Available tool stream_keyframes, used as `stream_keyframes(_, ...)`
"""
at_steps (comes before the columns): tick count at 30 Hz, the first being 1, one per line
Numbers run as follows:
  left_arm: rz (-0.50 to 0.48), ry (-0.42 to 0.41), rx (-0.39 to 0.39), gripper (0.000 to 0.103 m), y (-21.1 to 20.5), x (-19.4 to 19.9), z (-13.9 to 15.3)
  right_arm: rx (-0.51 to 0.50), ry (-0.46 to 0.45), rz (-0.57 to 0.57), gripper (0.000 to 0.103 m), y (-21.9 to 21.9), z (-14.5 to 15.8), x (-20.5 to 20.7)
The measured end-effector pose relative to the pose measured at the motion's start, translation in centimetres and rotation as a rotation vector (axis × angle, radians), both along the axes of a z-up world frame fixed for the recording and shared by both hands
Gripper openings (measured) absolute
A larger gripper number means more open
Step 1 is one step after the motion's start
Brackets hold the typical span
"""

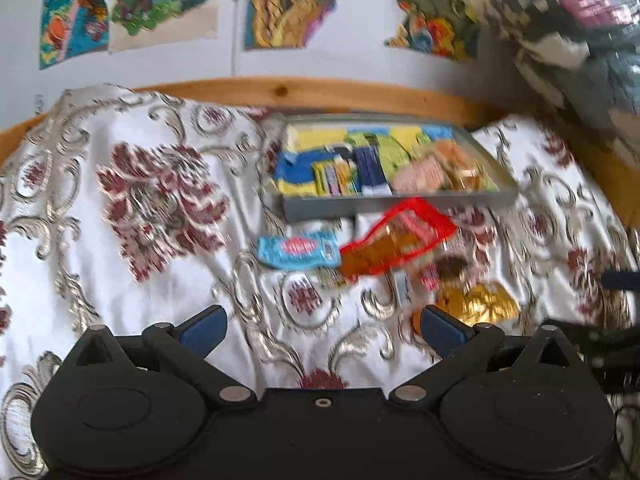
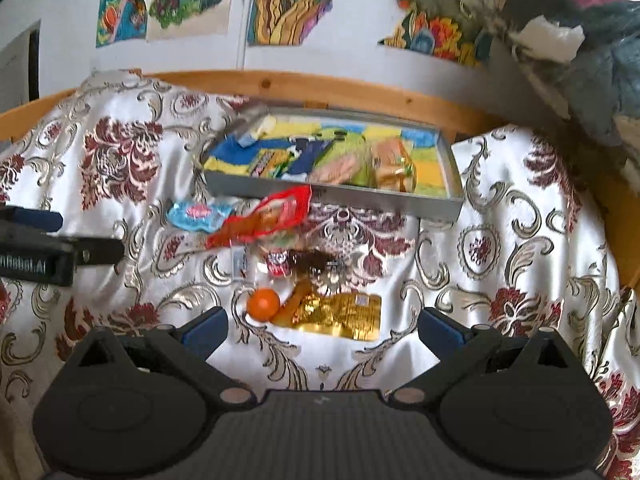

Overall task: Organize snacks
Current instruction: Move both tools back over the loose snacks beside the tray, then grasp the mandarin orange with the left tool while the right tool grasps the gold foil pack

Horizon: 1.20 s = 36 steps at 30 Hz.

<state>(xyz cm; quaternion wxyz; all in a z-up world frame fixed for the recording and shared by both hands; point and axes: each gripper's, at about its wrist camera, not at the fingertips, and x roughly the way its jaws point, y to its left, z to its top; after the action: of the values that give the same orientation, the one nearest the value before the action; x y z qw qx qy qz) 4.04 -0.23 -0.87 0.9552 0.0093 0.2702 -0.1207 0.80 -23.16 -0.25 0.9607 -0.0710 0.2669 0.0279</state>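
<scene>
Both grippers empty, jaws spread wide: left gripper (image 1: 323, 322) and right gripper (image 2: 322, 324) hover over the bed (image 2: 520, 240), nothing between the fingers.

Loose snacks lie in a small heap on the bedspread, just in front of the grey tray (image 2: 340, 196), which sits near the wooden bed frame (image 2: 320, 88) and already holds several packets.

Handling, my read:
- Gold foil pack (image 2: 344, 316): nearest the right gripper. Light, crinkly, slippery skin. Pinch a flat edge or crimped end; the middle likely crushes what's inside.
- Orange ball (image 2: 263, 303): touching the gold pack's left end. Round, looks smooth, will roll on soft fabric. Close across its widest part, straight down.
- Red-edged clear bag (image 2: 264, 220): floppy, contents shift. Take the sealed top edge. Its upper corner lies against the tray's front wall.
- Light blue packet (image 2: 196, 214): flat, thin, just left of the red bag. Hard to get under on soft bedding; grab an end seam.
- Small dark wrapped pieces (image 2: 304, 260) between red bag and gold pack: too blurred to identify.

In the way: items overlap, so lifting one may drag a neighbour. Bedspread is wrinkled and yielding, fingers could snag cloth. Left gripper body shows at the left edge of the right wrist view, beside the heap; keep the two apart. A pile of bedding (image 2: 580, 40) sits right of the tray, clear of the path.
</scene>
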Motion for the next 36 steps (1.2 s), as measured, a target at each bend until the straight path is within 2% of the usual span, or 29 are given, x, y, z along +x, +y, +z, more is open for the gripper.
stream_keyframes(6,-0.052,0.074,0.005,0.102,-0.6,0.8,-1.7,0.009,0.091,0.01,0.103,-0.2,-0.6,1.5)
stream_keyframes(15,-0.11,0.13,0.001,0.102,-1.7,2.3,-3.0,-0.11,0.172,0.107,0.103,0.1,-0.8,4.8)
stream_keyframes(22,-0.142,0.161,0.017,0.102,-2.6,3.6,-4.0,-0.238,0.183,0.244,0.103,0.2,-1.6,6.4)
stream_keyframes(36,-0.218,0.132,0.042,0.102,-5.2,6.2,-5.1,-0.362,0.183,0.498,0.103,-1.4,-4.6,9.7)
